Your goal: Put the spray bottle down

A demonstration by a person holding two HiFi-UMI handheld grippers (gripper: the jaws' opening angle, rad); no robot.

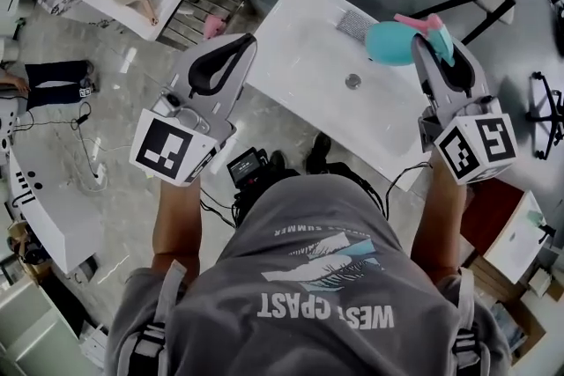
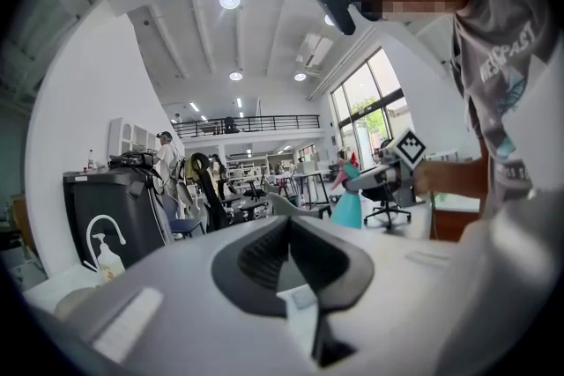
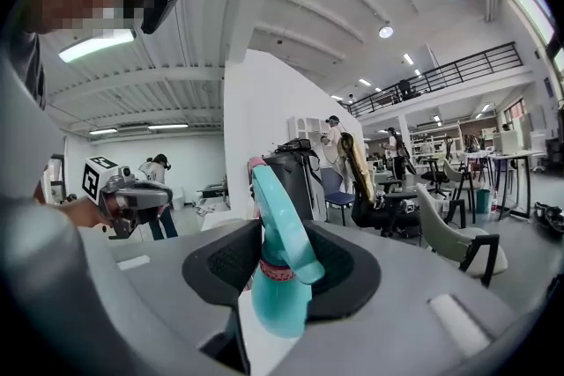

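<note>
Spray bottle: teal plastic with a pink collar and nozzle. I judge it light, thin-walled and smooth, so the rounded body would likely flex and slip under pressure. The narrow neck under the trigger head is the sound place to hold. My right claw has it there, jaws partly closed and pressing on either side of the collar. The bottle hangs over the white counter, near its right edge; contact with the surface cannot be confirmed. My left claw is closed on nothing, beside the counter's left edge.
</note>
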